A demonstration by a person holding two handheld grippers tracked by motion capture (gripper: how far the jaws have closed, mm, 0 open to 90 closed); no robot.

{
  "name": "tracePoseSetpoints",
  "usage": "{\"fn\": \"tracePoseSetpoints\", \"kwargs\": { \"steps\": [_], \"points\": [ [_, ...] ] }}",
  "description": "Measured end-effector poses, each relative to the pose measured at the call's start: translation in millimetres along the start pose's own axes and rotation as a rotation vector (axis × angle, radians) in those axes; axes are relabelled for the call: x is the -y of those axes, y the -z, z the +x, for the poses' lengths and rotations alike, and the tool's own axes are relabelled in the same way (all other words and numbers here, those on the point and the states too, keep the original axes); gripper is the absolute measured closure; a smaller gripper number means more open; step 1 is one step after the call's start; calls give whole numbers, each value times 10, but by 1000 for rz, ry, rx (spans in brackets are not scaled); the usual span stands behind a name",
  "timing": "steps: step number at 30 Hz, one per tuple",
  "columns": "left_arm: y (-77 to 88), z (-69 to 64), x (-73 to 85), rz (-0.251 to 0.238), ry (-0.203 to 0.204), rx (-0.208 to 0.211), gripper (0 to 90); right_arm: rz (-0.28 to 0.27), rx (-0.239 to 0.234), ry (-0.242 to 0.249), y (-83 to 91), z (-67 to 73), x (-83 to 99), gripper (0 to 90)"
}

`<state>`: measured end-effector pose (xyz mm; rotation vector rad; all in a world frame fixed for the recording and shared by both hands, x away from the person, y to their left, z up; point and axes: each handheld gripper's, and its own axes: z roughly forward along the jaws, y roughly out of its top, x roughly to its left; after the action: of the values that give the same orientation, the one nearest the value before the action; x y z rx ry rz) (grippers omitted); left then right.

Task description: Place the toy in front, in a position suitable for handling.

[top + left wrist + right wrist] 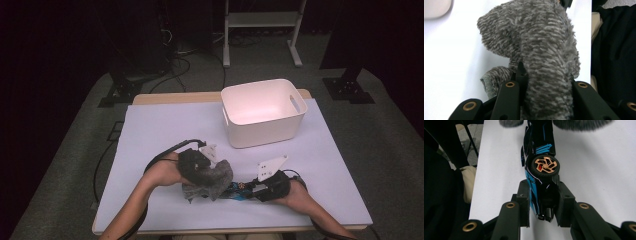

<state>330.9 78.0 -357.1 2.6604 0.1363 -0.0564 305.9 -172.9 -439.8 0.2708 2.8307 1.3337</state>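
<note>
Left hand-held gripper (200,162) clamped on a fuzzy grey cloth (212,177) above the white desk (160,130), right hand-held gripper (255,189) closed on a black-and-blue toy car (540,170), cloth draped over the car's far end, white bin (262,112) behind

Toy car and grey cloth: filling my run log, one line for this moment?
left gripper: shut on grey cloth | right gripper: shut on toy car | white bin: apart

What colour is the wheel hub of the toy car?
Copper-orange, on the black-and-blue toy car; clearest in the right gripper view.
</note>
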Motion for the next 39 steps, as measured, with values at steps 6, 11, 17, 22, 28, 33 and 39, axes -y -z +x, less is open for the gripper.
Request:
{"fn": "tracePoseSetpoints", "kwargs": {
  "steps": [6,11,17,22,28,33,39],
  "points": [
    [-174,-34,-307,-5,-61,36,697,2,-2,1,0,-3,-2,688],
    [-293,-65,-545,-22,-105,71,697,2,-2,-1,0,-3,-4,688],
    [-382,-85,-617,-18,-115,85,697,-1,0,-1,-1,0,1,689],
    [-278,-43,-439,3,-79,58,697,-1,-5,-3,0,-4,3,689],
    [-78,26,-117,32,-19,12,697,-2,-7,-2,-1,-11,5,690],
    [41,66,92,16,29,-7,694,-2,-10,-6,-1,-17,7,689],
    [36,73,135,12,39,2,695,19,-41,-61,-65,-44,-9,527]
  ]
}}
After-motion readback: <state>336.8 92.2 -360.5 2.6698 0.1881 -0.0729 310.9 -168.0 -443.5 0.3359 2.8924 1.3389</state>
